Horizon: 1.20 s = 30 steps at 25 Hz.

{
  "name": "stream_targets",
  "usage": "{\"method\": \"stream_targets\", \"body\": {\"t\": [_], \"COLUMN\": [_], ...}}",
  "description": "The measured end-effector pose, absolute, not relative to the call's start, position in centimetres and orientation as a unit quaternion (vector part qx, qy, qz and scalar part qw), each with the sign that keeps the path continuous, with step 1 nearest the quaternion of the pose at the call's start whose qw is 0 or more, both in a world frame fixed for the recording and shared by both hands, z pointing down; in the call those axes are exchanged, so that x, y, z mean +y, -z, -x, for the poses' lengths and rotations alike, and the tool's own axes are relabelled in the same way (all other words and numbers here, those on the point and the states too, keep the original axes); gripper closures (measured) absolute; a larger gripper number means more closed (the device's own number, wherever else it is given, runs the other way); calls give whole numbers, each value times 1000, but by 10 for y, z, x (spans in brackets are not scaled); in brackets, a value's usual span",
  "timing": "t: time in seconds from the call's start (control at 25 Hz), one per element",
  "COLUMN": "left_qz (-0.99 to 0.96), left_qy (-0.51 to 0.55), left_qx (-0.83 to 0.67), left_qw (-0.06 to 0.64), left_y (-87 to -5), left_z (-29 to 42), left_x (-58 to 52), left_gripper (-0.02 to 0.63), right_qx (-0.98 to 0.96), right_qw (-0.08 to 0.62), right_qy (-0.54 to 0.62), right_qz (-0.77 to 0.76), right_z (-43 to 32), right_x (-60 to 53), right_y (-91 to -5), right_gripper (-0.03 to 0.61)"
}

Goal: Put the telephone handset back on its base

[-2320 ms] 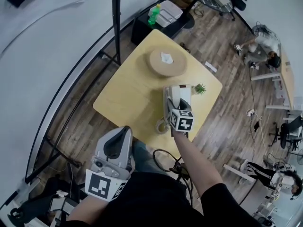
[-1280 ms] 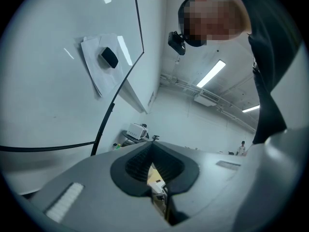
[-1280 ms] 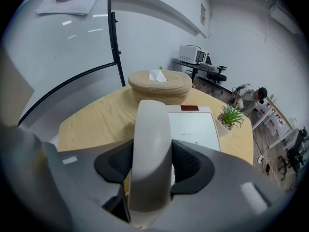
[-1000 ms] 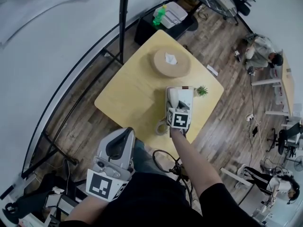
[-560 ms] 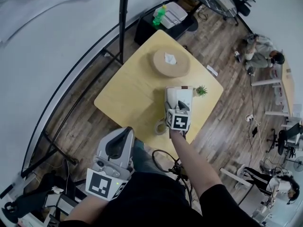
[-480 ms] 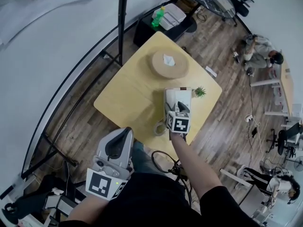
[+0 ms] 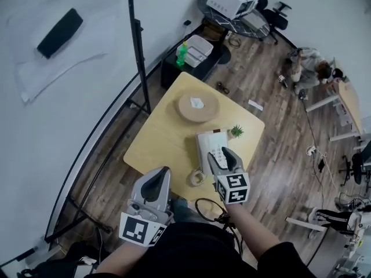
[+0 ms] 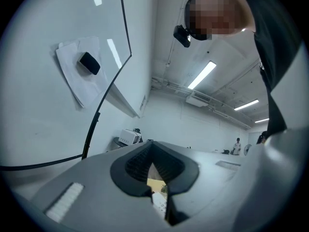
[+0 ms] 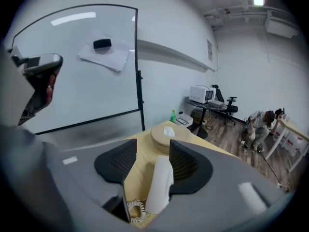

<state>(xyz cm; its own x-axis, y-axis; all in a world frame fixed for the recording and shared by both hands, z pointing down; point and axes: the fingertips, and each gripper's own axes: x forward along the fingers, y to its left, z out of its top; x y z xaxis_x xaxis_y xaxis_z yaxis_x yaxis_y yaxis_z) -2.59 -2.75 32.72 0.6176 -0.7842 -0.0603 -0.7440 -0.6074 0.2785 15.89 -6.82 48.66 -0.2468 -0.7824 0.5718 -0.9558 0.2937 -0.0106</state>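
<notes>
Your right gripper (image 7: 223, 153) has lifted clear of the handset (image 9: 161, 182), which lies on its base (image 7: 217, 141) on the worktop (image 7: 162, 138); jaws apart, just narrowed slightly, nothing gripped. Left gripper (image 7: 162, 171) clenched, empty.

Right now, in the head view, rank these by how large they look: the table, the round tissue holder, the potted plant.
Largest to smallest:
1. table
2. round tissue holder
3. potted plant
All three sit at a similar distance, so the order is safe.

worktop (image 7: 157, 136): pale wood | telephone (image 7: 212, 141) under right tool (image 7: 222, 154) tips | coiled cord (image 7: 197, 178) left of tool | potted plant (image 7: 235, 132) beyond-right | round woven tray (image 7: 198, 106) farthest beyond
</notes>
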Motion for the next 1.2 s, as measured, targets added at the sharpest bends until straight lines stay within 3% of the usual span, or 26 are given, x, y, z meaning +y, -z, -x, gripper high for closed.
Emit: {"method": "stream_targets", "body": {"t": [0.16,0.6,1.2], "left_qz": [-903,-923,-931], "left_qy": [90,95,100], "left_qx": [-411,-370,-349], "left_qw": [93,50,36], "left_y": [-305,-267,-252], "left_z": [10,-24,-27], "left_x": [-29,-27,-18], "left_gripper": [614,614,614], "right_qx": [-779,-777,-764], "right_qw": [206,131,84], "right_qy": [-143,-71,-46], "right_qz": [-575,-612,-638], "right_z": [-161,-173,-170], "right_x": [-50,-14,4], "right_y": [-437,-349,-316], "right_gripper": [411,503,568]}}
